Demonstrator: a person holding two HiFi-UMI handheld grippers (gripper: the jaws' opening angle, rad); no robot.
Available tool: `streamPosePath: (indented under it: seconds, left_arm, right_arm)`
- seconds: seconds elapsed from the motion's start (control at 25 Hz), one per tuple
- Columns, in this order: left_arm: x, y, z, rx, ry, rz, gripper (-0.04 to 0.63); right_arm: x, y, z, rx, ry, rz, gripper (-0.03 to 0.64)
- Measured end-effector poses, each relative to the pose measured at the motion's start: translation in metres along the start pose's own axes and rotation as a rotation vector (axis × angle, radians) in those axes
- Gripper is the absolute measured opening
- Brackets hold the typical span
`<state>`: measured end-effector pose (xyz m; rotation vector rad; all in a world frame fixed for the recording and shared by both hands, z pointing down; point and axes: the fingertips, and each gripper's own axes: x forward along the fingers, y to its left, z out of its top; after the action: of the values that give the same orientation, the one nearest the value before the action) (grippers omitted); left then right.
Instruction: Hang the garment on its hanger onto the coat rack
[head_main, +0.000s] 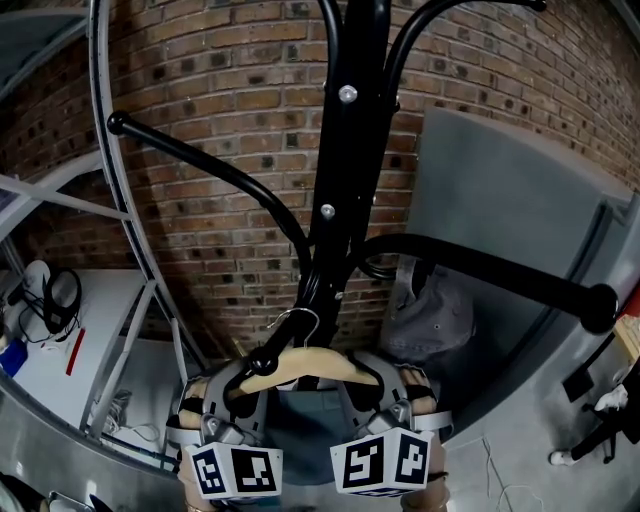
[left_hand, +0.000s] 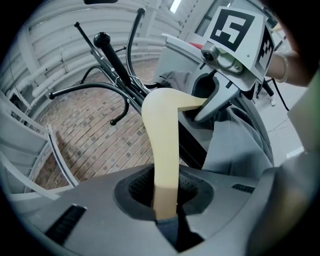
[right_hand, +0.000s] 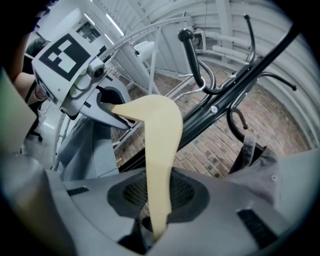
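A pale wooden hanger (head_main: 300, 368) with a metal hook (head_main: 298, 322) carries a grey-blue garment (head_main: 300, 425) that hangs below it. My left gripper (head_main: 225, 395) is shut on the hanger's left arm (left_hand: 162, 165), and my right gripper (head_main: 385, 392) is shut on its right arm (right_hand: 159, 170). The hanger sits right in front of the black coat rack's pole (head_main: 345, 150), with the hook beside a short knobbed peg (head_main: 263, 358) at the pole's foot. Whether the hook rests on the peg I cannot tell. Each gripper shows in the other's view, left gripper (right_hand: 107, 107) and right gripper (left_hand: 212, 102).
Long black rack arms reach left (head_main: 200, 160) and right (head_main: 500, 270). A grey garment (head_main: 432, 315) hangs on the rack at the right. A brick wall (head_main: 230, 90) stands behind, a grey panel (head_main: 520, 200) to the right, a white table (head_main: 70, 330) at left.
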<state>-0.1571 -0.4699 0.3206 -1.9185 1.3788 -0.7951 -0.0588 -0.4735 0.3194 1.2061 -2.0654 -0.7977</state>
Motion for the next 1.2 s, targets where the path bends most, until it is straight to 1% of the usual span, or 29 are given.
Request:
streamPosePath:
  seconds: [0.2,0.32,0.44,0.48,0.56,0.68,0.92,1.2]
  left_arm:
    - [0.002,0.002,0.001,-0.007,-0.031,0.009,0.072]
    - [0.001,0.003,0.003,-0.024,-0.057,0.008,0.107]
    - [-0.004,0.003,0.012,-0.07,-0.119,-0.021,0.14]
    - [-0.006,0.003,0.014,-0.075,-0.132,-0.026,0.15]
    - [-0.01,0.002,0.014,-0.057,-0.13,-0.027,0.167]
    - [-0.016,0.004,0.011,-0.036,-0.113,-0.015,0.172]
    - [-0.033,0.005,0.014,-0.024,-0.106,0.007,0.172]
    - [-0.059,0.001,0.023,-0.027,-0.107,0.02,0.172]
  right_arm:
    - [0.001,0.0,0.003,0.013,-0.027,0.013,0.08]
    - [-0.002,0.001,0.005,0.017,-0.047,0.025,0.081]
    - [-0.005,0.001,0.006,0.023,-0.062,0.025,0.091]
    - [-0.006,0.001,0.008,0.028,-0.071,0.026,0.098]
    - [-0.01,0.0,0.011,0.038,-0.091,0.028,0.121]
    - [-0.016,0.0,0.013,0.041,-0.103,0.022,0.138]
    - [-0.029,0.0,0.015,0.032,-0.099,0.007,0.144]
    - [-0.054,0.003,0.023,0.04,-0.129,-0.003,0.144]
